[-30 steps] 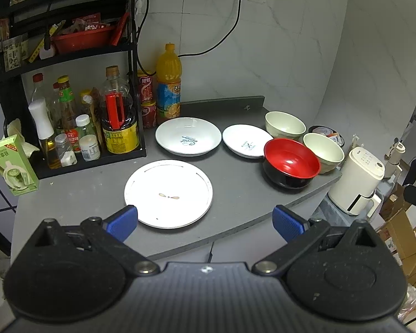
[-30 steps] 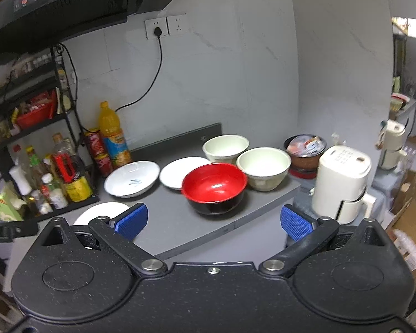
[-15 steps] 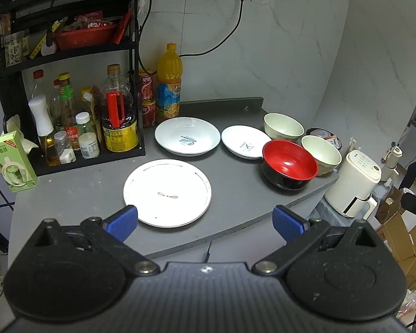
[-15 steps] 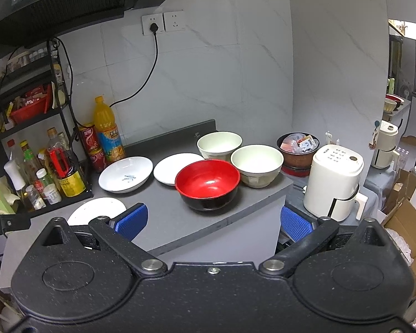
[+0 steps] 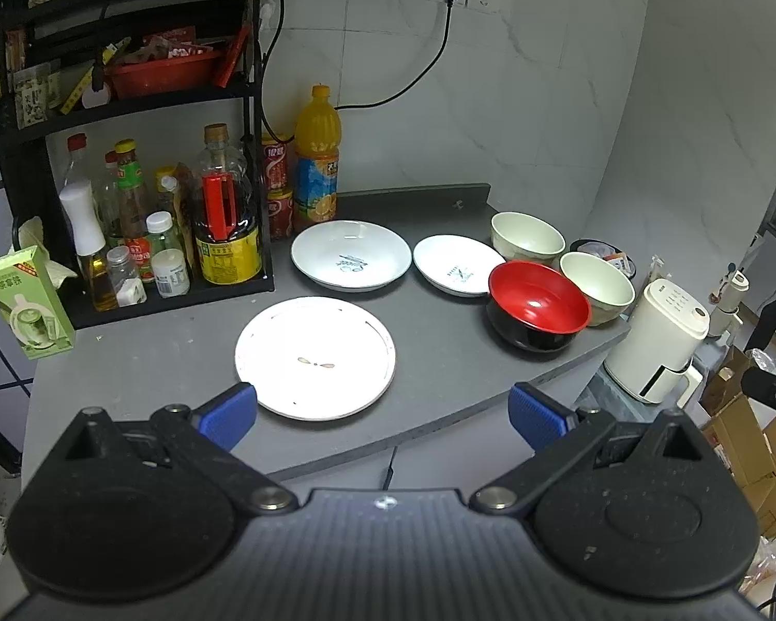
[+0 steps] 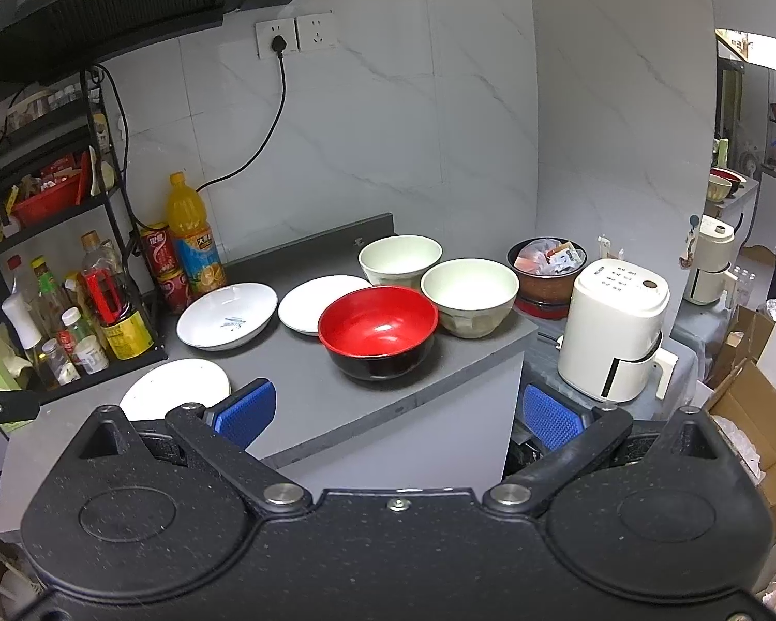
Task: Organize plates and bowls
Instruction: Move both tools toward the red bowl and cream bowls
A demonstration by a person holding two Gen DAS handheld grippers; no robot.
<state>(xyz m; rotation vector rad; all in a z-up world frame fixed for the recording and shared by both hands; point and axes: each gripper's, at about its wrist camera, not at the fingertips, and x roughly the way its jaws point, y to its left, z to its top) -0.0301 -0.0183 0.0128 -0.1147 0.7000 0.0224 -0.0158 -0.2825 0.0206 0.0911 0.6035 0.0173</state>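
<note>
Partly hidden: flat plate (image 6: 173, 385) behind right gripper (image 6: 396, 411).

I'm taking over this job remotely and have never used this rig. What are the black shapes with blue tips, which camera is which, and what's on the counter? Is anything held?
There is no robot arm: a person holds a two-finger gripper in each hand, with a camera looking forward along its fingers. The black shapes are the gripper bodies; the blue tips are finger pads.

The left gripper faces the flat white plate. The right gripper faces the red bowl.

On the grey counter also sit a deep white plate, a small white plate and two cream bowls.

Both grippers are open and hold nothing.
</note>
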